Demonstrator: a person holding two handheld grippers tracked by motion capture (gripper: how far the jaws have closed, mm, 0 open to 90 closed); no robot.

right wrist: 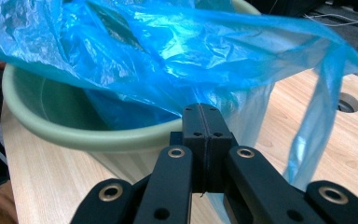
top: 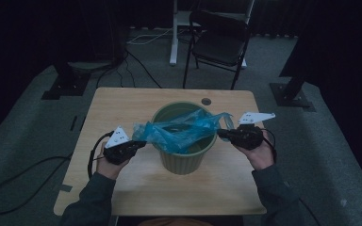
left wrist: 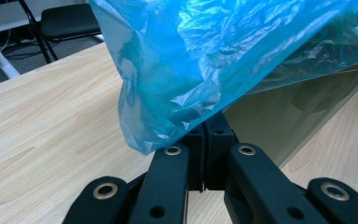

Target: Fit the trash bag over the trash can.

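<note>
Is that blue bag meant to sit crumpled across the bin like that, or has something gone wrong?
Nothing looks spilled or torn. The blue bag is bunched and stretched across the green bin rather than lining it, with the left gripper and right gripper each pinching an edge.

High view is looking forward and down on the green bin (top: 183, 155) from above, fairly far. Both gripper views are sitting close at its rim, facing inward from opposite sides, sharing the blue bag (left wrist: 205, 56).
</note>
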